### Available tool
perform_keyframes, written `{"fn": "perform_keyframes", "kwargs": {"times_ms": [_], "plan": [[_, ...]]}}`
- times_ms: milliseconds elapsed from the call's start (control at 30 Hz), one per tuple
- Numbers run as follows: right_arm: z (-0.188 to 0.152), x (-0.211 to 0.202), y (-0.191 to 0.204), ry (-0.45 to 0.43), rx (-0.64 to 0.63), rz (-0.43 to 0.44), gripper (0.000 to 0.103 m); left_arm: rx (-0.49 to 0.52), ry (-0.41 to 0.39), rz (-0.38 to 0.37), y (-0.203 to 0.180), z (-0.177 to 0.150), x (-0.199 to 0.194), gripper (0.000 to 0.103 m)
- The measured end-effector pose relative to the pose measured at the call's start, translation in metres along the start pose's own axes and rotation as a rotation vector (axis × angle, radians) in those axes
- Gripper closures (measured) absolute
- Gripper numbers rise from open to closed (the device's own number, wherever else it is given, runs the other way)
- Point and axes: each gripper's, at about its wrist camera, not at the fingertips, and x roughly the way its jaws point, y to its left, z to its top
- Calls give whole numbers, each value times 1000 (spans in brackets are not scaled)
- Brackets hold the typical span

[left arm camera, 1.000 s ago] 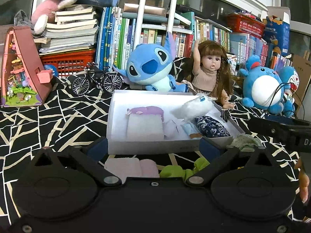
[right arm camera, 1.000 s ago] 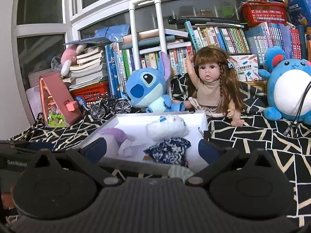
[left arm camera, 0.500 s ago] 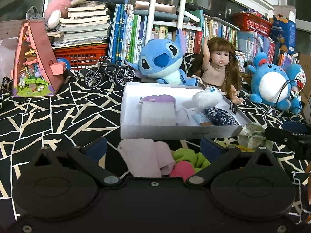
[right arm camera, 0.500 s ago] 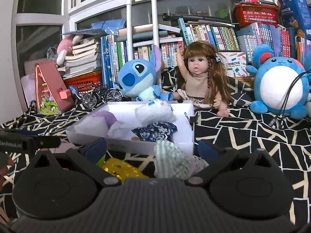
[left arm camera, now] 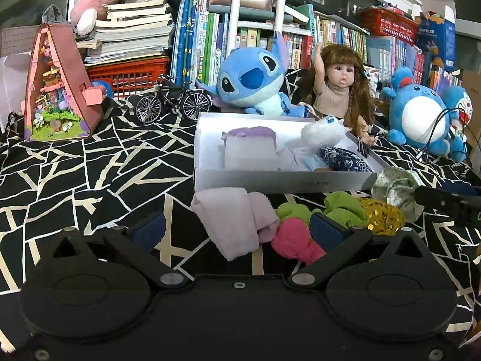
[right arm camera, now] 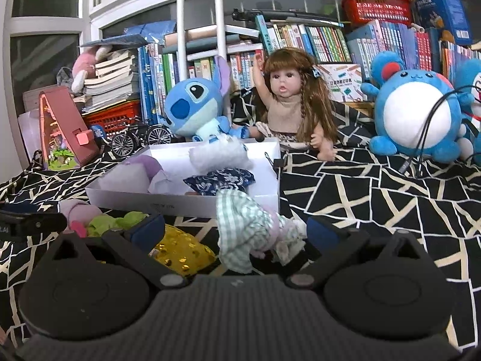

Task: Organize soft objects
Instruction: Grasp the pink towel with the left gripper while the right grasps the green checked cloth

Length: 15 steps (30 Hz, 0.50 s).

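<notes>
A white box [left arm camera: 282, 179] on the patterned cloth holds a white-and-purple cloth [left arm camera: 249, 147], a white fluffy piece [left arm camera: 321, 132] and a navy floral pouch [left arm camera: 345, 159]. In front of it lie a pale pink folded cloth [left arm camera: 237, 219], a magenta piece [left arm camera: 294, 240], a green piece [left arm camera: 339, 207], a gold sequined pouch [left arm camera: 378, 216] and a green-checked cloth [left arm camera: 396, 186]. My left gripper [left arm camera: 237, 228] is open, with the pink cloth lying between its fingers. My right gripper [right arm camera: 236, 230] is open around the green-checked cloth [right arm camera: 246, 228], beside the gold pouch [right arm camera: 180, 249].
Behind the box [right arm camera: 180, 204] sit a blue plush [left arm camera: 252, 81], a doll [left arm camera: 339, 87] and a round blue plush [left arm camera: 421, 117]. A model bicycle [left arm camera: 173, 102] and a pink triangular house [left arm camera: 58, 87] stand at the left. Bookshelves fill the back. Cables [right arm camera: 427, 126] hang at the right.
Both grippers have drawn back from the box toward the near side. The loose soft pieces in front of the box have come into full view between the fingers.
</notes>
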Motion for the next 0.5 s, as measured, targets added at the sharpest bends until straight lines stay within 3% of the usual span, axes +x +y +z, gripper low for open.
{"fn": "perform_keyframes", "kwargs": {"times_ms": [300, 500], "plan": [[2, 16, -7, 36, 9, -71, 0, -38, 19, -6, 3, -1, 8, 1], [4, 35, -9, 82, 6, -118, 0, -36, 8, 36, 1, 5, 17, 2]]}}
